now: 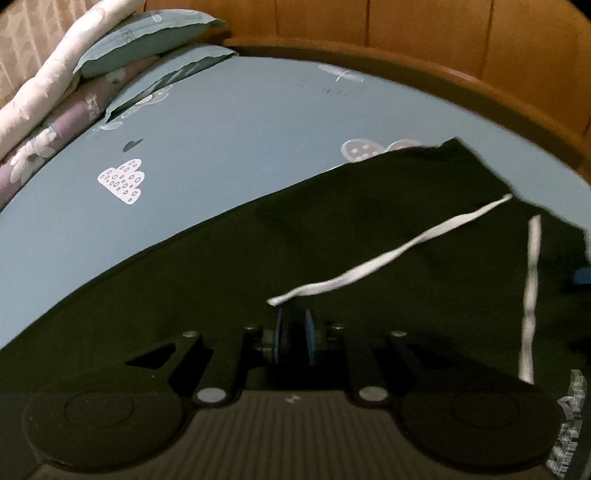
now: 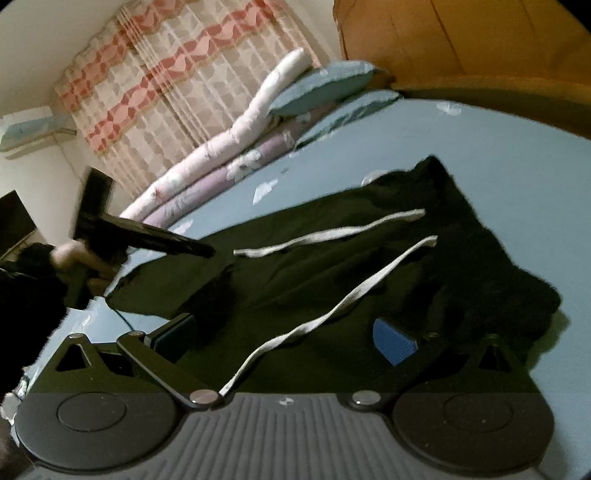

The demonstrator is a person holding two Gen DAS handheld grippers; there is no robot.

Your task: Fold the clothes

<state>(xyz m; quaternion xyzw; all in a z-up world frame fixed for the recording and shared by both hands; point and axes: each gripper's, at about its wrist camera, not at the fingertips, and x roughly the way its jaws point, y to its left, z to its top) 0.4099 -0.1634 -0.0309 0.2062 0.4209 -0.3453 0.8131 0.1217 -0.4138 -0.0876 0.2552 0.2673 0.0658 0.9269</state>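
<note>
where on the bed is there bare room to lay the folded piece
Bare blue sheet between the black garment and the pillows, up to the wooden headboard. Crowded where the garment and its white drawstrings spread.

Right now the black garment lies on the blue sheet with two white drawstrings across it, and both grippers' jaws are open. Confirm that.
Not quite. The left gripper has its jaws shut, as the left wrist view shows. The rest holds: the black garment lies on the blue sheet with two white drawstrings, and the right gripper is open.
</note>
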